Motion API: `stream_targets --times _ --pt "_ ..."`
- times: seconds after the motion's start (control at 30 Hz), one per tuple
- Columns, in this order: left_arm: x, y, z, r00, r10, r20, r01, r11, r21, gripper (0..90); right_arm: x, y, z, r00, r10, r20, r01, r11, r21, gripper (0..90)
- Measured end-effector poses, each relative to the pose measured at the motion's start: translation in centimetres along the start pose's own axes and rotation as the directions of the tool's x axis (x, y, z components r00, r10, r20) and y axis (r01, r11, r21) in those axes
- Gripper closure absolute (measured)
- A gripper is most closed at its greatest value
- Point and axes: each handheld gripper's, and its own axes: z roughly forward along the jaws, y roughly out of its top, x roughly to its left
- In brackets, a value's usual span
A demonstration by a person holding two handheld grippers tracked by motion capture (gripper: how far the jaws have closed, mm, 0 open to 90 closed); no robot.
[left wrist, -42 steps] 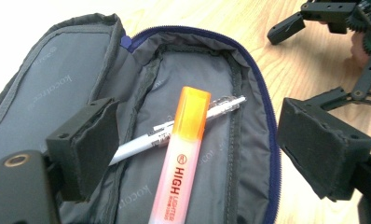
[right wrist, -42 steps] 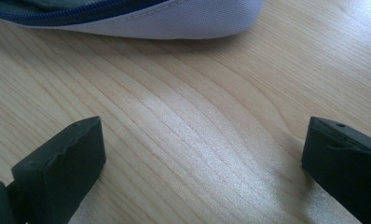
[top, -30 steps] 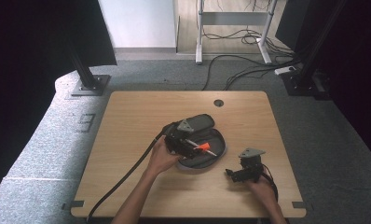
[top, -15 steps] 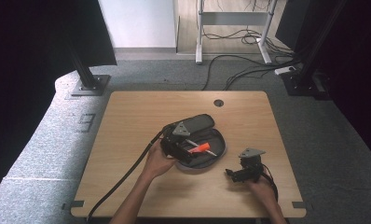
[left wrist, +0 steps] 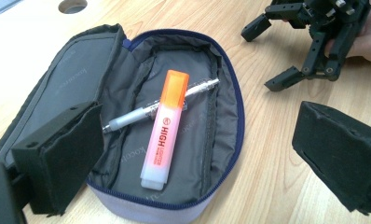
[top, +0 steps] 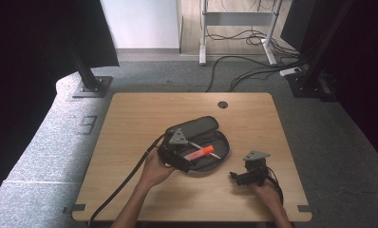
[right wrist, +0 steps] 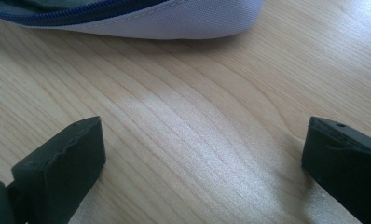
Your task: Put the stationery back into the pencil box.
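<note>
Open pencil case lies near centre of the wooden surface, lid flap folded back toward 11 o'clock in the high view. Inside it: orange highlighter lying lengthwise, cap end toward 12 in the left gripper view, resting across a grey pen that runs from 8 to 2 o'clock under it. Both sit in the main compartment; the case's blue zip edge rings them.

Left gripper is at the case's 9 o'clock edge in the high view, held by the left hand, cable trailing off toward 7. Its jaws are spread wide and empty: one pad sits over the case's near-left rim, the other over bare wood at 4 o'clock of the case. Neither touches highlighter or pen.

Right gripper rests low over the surface at 4 o'clock of the case, apart from it, held by the right hand. Jaws spread wide, nothing between them but wood grain; the case's pale outer wall is at 12 in the right gripper view. Also seen at 2 o'clock in the left gripper view, jaws parted.

Round cable hole at 12 o'clock of the case.
</note>
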Motion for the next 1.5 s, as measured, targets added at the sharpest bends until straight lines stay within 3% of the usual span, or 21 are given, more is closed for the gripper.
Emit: stream_targets --times 0.57,0.87,1.5 --pt "-0.2 -2.9 -2.3 0.9994 -0.016 -0.029 0.016 0.9997 -0.019 1.6 0.0 0.0 0.0 1.0000 -0.001 0.000 0.001 1.000 0.000 0.0" --pt "0.2 -5.4 -3.7 0.9974 -0.059 -0.043 0.057 0.9973 -0.046 1.7 0.0 0.0 0.0 1.0000 -0.001 0.000 0.001 1.000 0.000 0.0" --pt "1.2 -9.9 -3.1 0.9914 -0.119 -0.054 0.115 0.9912 -0.064 1.5 0.0 0.0 0.0 1.0000 0.000 0.000 0.000 1.000 -0.001 0.0"
